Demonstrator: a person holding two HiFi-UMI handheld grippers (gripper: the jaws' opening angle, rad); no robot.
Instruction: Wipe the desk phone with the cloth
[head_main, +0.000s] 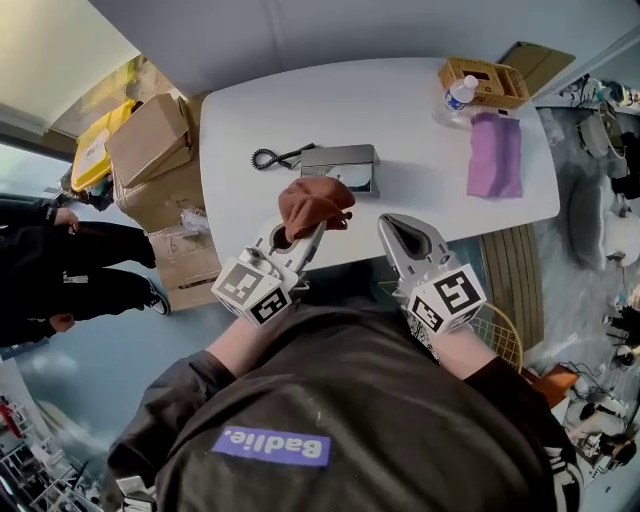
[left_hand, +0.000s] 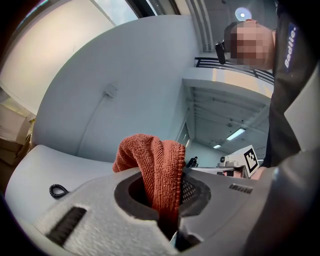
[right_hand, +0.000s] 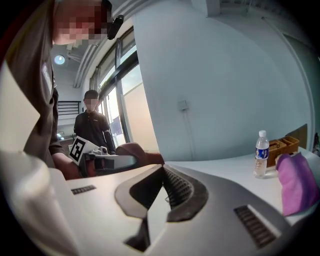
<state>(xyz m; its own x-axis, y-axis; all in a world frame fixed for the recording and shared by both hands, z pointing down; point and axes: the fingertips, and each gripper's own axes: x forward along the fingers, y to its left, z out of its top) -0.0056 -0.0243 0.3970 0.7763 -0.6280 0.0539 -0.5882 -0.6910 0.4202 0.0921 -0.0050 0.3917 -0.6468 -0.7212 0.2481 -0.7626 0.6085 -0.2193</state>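
Cloth: rust-red, clamped in your left gripper, bunched above the jaws at the table's near edge.
Phone: on the table, just beyond the cloth.
Right gripper: jaws together, empty.
Handling: lay the loose fold flat on the phone, press lightly, and brace the phone with your right gripper if it slides.

phone mid-table | towel right of it | bottle, basket behind towel | boxes left of table

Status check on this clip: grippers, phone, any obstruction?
Left gripper shut on rust cloth, near table edge. Right gripper shut, empty. Desk phone on table, untouched. Bottle and purple cloth off to its right.
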